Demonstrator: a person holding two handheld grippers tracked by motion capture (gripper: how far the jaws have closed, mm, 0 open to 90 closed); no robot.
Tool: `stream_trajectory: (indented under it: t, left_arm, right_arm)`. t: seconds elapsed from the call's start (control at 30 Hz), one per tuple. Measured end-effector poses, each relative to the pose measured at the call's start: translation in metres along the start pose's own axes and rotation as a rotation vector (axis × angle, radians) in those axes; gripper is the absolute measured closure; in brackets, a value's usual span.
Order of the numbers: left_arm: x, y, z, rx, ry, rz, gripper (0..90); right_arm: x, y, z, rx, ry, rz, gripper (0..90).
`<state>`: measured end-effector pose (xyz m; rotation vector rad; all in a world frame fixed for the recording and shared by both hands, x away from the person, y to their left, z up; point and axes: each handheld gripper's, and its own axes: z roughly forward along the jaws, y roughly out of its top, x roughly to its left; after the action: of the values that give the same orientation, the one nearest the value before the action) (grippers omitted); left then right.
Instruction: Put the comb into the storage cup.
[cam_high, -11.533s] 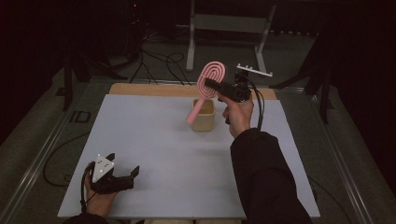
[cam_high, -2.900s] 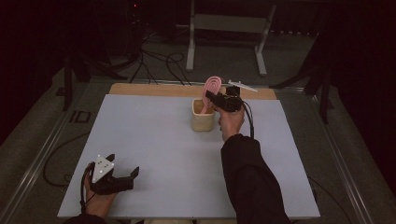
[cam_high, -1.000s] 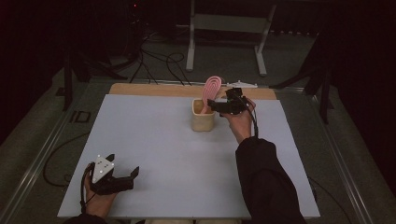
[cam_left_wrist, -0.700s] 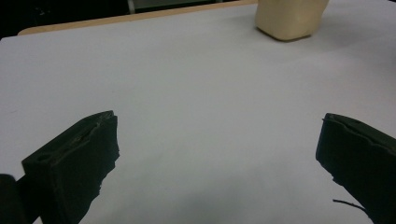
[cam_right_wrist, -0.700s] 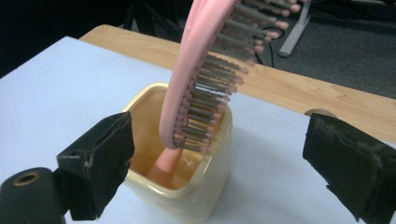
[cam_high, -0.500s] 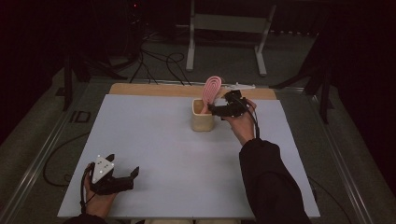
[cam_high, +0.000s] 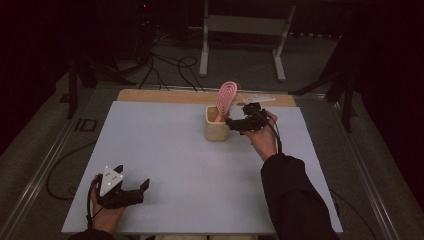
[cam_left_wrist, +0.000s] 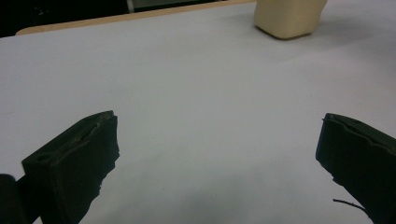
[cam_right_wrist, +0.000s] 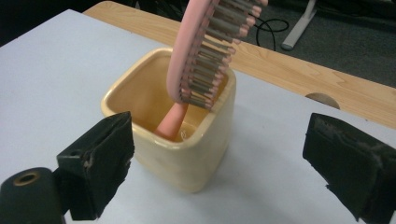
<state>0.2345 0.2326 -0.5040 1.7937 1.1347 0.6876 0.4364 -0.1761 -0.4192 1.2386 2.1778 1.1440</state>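
A pink hairbrush stands handle-down in a cream square cup near the table's far middle, its bristled head leaning out over the rim. My right gripper is open just right of the cup, jaws wide apart and holding nothing. My left gripper rests open at the near left corner of the table, empty. The cup's base shows far off in the left gripper view.
The white table top has a wooden strip along its far edge. Cables and a metal stand lie on the dark floor beyond. A flat pale object lies on the strip behind the right gripper.
The brush, earlier held up by my right gripper, went down into the cup. The right gripper has let go of it and drawn back slightly to the right. The left gripper stayed still.
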Motion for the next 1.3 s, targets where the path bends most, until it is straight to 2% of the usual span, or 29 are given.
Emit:
stream_trajectory:
  t: [0.47, 0.77, 0.97, 1.13, 1.3]
  left_arm:
    - [0.0, -0.001, -0.001, -0.002, 0.006, -0.002, 0.1]
    - [0.0, -0.001, -0.001, -0.003, 0.006, -0.001, 0.1]
    - [-0.001, 0.0, -0.001, -0.004, 0.006, -0.001, 0.1]
    - [-0.001, -0.001, -0.001, -0.002, 0.006, 0.002, 0.1]
    - [-0.002, 0.0, -0.001, -0.005, 0.004, 0.004, 0.1]
  right_arm:
    - [0.008, -0.011, -0.012, 0.007, 0.006, -0.034, 8.8]
    - [0.005, -0.025, -0.019, -0.006, 0.021, 0.015, 8.8]
    - [0.002, -0.045, -0.028, -0.05, 0.052, 0.076, 8.8]
    - [0.003, -0.059, -0.031, -0.046, 0.046, 0.072, 8.8]
    - [0.01, -0.07, -0.045, -0.058, 0.03, 0.009, 8.8]
